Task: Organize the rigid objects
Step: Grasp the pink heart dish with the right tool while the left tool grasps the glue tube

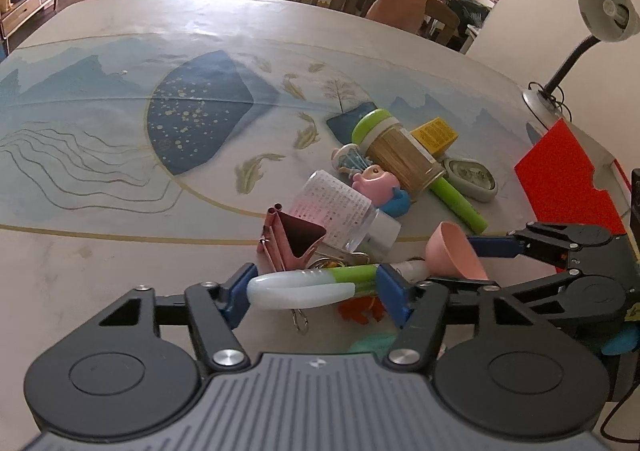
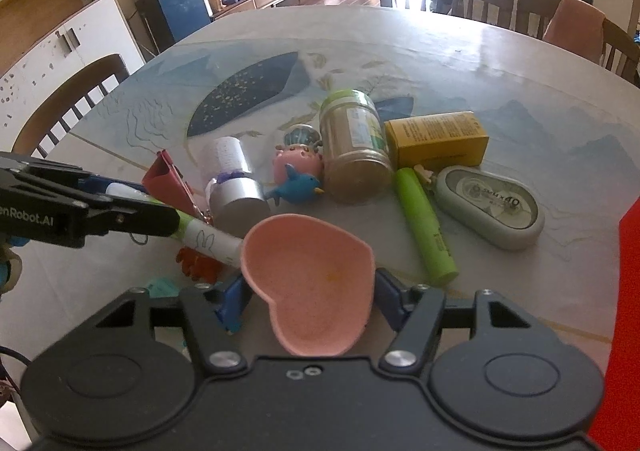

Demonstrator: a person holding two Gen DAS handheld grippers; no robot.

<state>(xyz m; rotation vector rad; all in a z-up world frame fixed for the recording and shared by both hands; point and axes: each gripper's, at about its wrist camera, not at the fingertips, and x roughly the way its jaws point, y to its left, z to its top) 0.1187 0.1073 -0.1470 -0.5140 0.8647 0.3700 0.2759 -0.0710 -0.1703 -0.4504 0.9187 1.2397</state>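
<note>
The left gripper (image 1: 316,293) has its jaws closed on the white and green pen (image 1: 304,287), taken crosswise so it cannot roll. The right gripper (image 2: 308,301) holds the pink heart dish (image 2: 310,279) between its jaws, hollow side up. Both sit just above the counter (image 1: 100,243), near the pile: jar (image 2: 354,147), yellow box (image 2: 438,141), green marker (image 2: 424,227), probably to sort next.

The left gripper (image 2: 132,207) arm bears the partly cut-off lettering "enRobot.AI"; a grey correction-tape dispenser (image 2: 490,207) reads "5M x 40".
</note>
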